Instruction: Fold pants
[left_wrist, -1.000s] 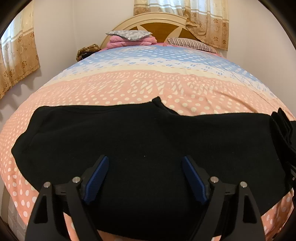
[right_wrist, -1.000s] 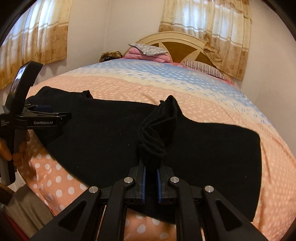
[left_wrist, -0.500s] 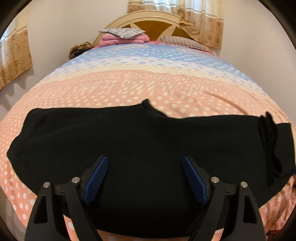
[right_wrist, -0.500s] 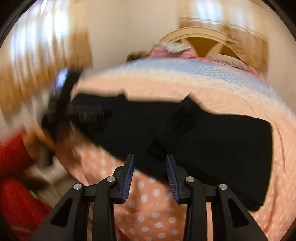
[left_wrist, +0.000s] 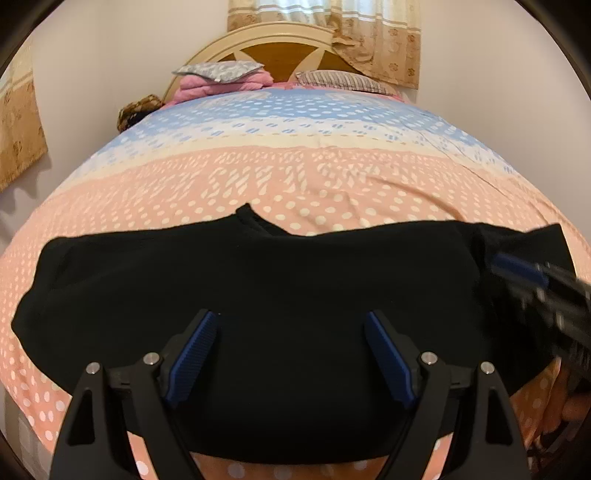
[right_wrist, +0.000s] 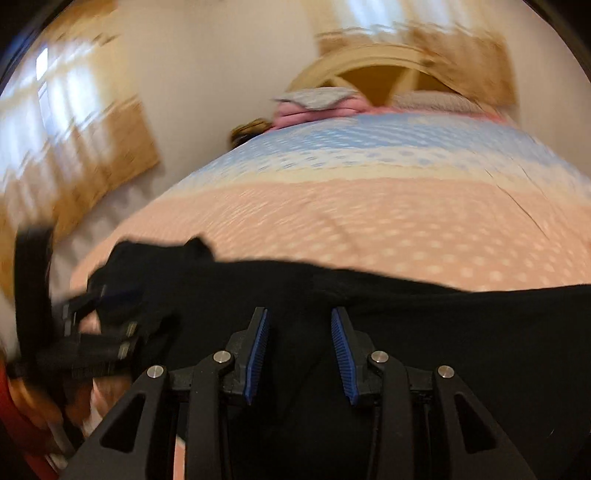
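The black pants (left_wrist: 280, 280) lie spread flat across the near end of the bed, folded lengthwise. My left gripper (left_wrist: 291, 350) is open and empty, just above the pants near the front edge. My right gripper (right_wrist: 299, 350) is open and empty over the pants (right_wrist: 443, 332); this view is blurred. The right gripper also shows blurred at the right edge of the left wrist view (left_wrist: 546, 291), over the pants' right end. The left gripper shows at the left of the right wrist view (right_wrist: 85, 332).
The bed (left_wrist: 295, 177) has a pink, cream and blue dotted sheet. Pillows and folded pink bedding (left_wrist: 221, 77) lie by the wooden headboard (left_wrist: 288, 48). A brown bundle (left_wrist: 138, 109) sits at the far left corner. Curtains hang left and behind.
My right gripper opened and let go of the bunched black fabric it held up, then swung left and lower over the pants. The fabric now lies flat. The left gripper stayed open.
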